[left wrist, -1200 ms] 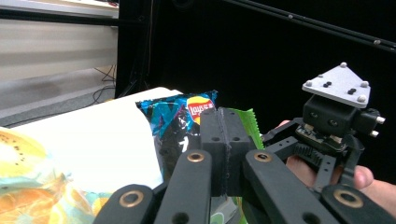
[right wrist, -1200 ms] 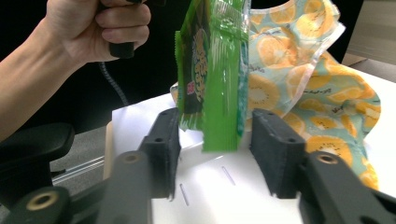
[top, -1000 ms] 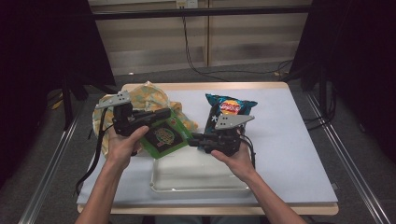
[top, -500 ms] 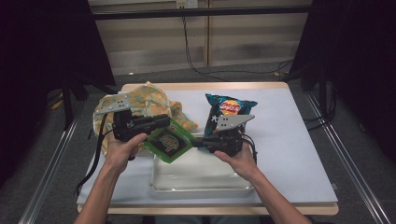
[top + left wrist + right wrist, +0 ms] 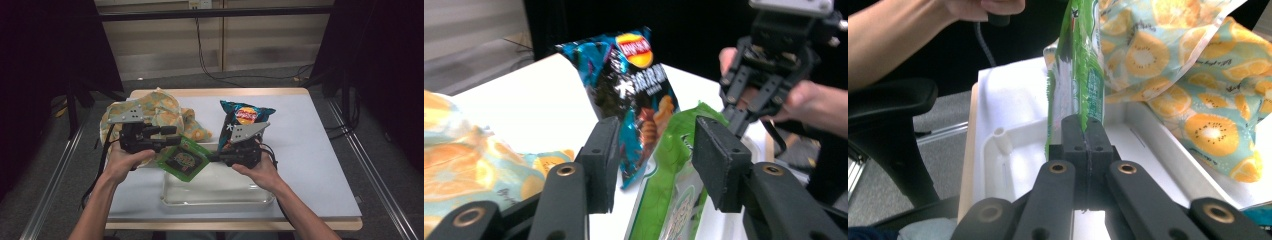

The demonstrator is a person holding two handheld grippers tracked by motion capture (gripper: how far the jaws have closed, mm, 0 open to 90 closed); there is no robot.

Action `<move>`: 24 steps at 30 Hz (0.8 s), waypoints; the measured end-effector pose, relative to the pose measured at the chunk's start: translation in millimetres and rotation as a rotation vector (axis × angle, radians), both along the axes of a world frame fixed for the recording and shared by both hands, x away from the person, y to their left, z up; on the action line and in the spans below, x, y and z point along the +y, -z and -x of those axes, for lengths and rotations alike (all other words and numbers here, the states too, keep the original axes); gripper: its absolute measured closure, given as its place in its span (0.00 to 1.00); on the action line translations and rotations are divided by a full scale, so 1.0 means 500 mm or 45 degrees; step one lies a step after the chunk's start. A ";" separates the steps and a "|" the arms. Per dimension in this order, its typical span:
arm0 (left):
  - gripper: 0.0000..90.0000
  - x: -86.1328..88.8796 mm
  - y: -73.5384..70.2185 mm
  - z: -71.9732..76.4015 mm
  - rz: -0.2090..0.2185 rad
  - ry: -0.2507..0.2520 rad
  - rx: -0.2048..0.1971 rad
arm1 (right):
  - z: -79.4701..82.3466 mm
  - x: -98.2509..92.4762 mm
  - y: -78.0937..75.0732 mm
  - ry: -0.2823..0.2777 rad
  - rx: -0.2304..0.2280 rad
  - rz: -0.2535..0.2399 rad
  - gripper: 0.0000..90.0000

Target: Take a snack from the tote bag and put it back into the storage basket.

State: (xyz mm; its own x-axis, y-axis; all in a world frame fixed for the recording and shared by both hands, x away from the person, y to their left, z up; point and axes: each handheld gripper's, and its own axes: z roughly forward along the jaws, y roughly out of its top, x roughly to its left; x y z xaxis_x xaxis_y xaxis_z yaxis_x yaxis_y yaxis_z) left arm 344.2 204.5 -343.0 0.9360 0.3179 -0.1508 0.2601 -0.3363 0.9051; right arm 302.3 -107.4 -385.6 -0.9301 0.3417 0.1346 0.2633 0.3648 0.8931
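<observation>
Nearest the person, a clear plastic tray (image 5: 220,192) lies on the pale tabletop (image 5: 310,150). Just above its far left corner hangs a green snack packet (image 5: 183,160), held off the surface. The right gripper (image 5: 216,158) pinches the packet's right edge, jaws pressed tight together on the film, as the right gripper view makes plain with the green snack packet (image 5: 1075,75) standing on edge out of the closed pads. The left gripper (image 5: 172,137), which clamped the packet's other end a second ago, has let go: its jaws have just been opening and now stand about halfway apart, the packet's edge lying loose in the gap in the left gripper view with neither pad pressing on it (image 5: 674,170). Since the earlier frames the packet has drifted slightly lower and rightward, while the right hand has kept its place. Farther back, an orange-and-kiwi print bag (image 5: 165,115) lies crumpled behind the left gripper, and a blue crisp packet (image 5: 240,120) stands behind the right one.
</observation>
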 end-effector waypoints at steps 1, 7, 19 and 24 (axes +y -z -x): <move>0.62 -0.002 0.000 0.001 -0.023 0.007 -0.021 | 0.000 0.001 0.001 -0.005 0.003 0.004 1.00; 0.71 -0.011 0.001 0.002 -0.089 0.087 -0.044 | 0.001 0.008 0.003 -0.019 0.002 0.017 1.00; 0.73 -0.034 0.022 -0.008 -0.103 0.164 -0.013 | 0.002 0.005 0.007 -0.038 0.004 0.041 1.00; 0.81 -0.037 0.028 -0.010 -0.103 0.174 -0.008 | 0.003 0.004 0.010 -0.029 0.000 0.054 1.00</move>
